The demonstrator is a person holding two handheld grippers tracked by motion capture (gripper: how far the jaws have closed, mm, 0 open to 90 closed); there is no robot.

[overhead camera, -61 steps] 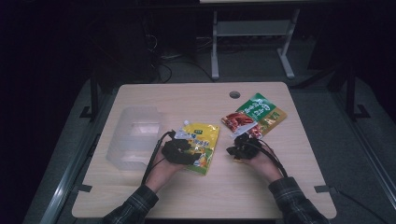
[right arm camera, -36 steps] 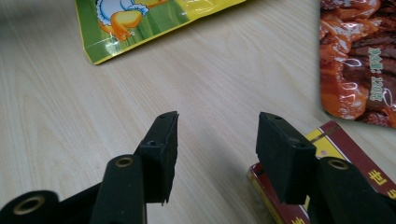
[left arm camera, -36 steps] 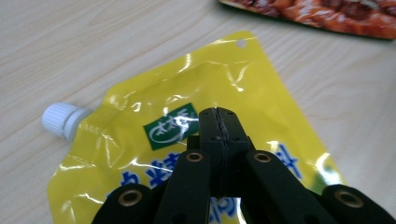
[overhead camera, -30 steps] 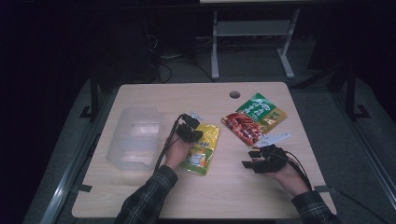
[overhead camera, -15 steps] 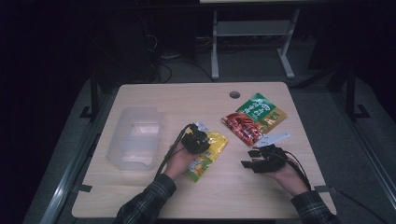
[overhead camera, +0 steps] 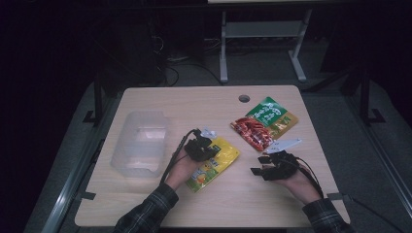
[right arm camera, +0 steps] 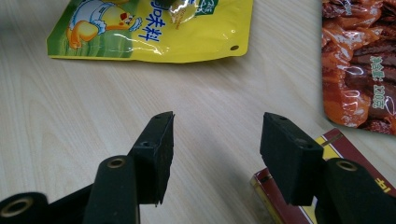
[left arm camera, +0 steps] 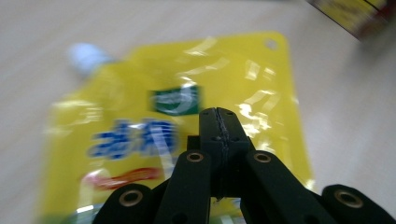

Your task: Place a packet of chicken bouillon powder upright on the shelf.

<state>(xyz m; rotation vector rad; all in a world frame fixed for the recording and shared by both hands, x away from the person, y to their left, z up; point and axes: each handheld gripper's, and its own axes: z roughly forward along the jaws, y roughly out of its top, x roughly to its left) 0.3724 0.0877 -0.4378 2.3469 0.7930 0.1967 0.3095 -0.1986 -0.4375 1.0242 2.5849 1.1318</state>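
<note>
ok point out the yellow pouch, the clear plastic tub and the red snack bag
yellow pouch (overhead camera: 221,160), high view, on its bare right half
clear plastic tub (overhead camera: 127,164), high view, on its near rim
red snack bag (overhead camera: 250,132), high view, on its red front

I see a bright yellow spouted pouch (overhead camera: 214,162) with blue lettering, a small green label, a cartoon chick on a green patch and a white cap. The snack packet (overhead camera: 264,123) is green at one end, with red-brown food pictured at the other. The counter (overhead camera: 194,104) is pale wood grain. The container (overhead camera: 139,141) is clear, colourless plastic. My sleeves (overhead camera: 145,213) are dark plaid. Both sets of jaws are matte black.
</note>
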